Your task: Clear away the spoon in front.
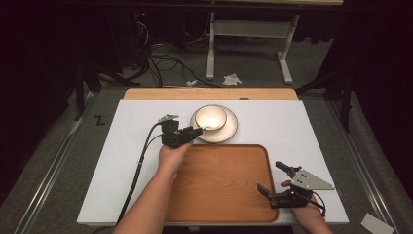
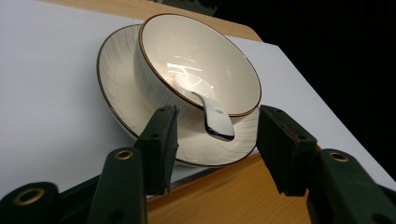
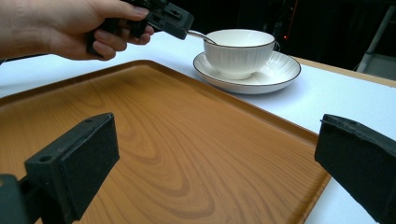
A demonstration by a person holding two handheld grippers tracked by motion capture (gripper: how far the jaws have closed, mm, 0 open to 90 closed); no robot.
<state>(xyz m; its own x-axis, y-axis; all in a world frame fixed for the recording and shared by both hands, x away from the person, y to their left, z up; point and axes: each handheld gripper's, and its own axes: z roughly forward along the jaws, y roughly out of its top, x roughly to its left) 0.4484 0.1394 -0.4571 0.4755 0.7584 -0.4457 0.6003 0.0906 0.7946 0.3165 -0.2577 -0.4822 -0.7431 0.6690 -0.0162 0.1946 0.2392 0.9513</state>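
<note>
A white bowl [image 1: 211, 117] with a brown rim stands on a matching saucer [image 1: 231, 131] at the back of the white board. A metal spoon [image 2: 217, 121] leans in the bowl [image 2: 201, 60], its handle sticking out over the rim. My left gripper [image 1: 197, 131] hangs just left of the saucer with its jaws open on either side of the spoon handle, not touching it. My right gripper [image 1: 272, 178] rests wide open over the near right corner of the wooden tray [image 1: 219, 180], nothing between its jaws.
The tray [image 3: 140, 121] lies in front of the saucer [image 3: 280, 70] with nothing on it. Both sit on a white board [image 1: 122, 146] over a wooden table [image 1: 209, 93]. Cables and a desk frame [image 1: 248, 39] lie on the floor beyond.
</note>
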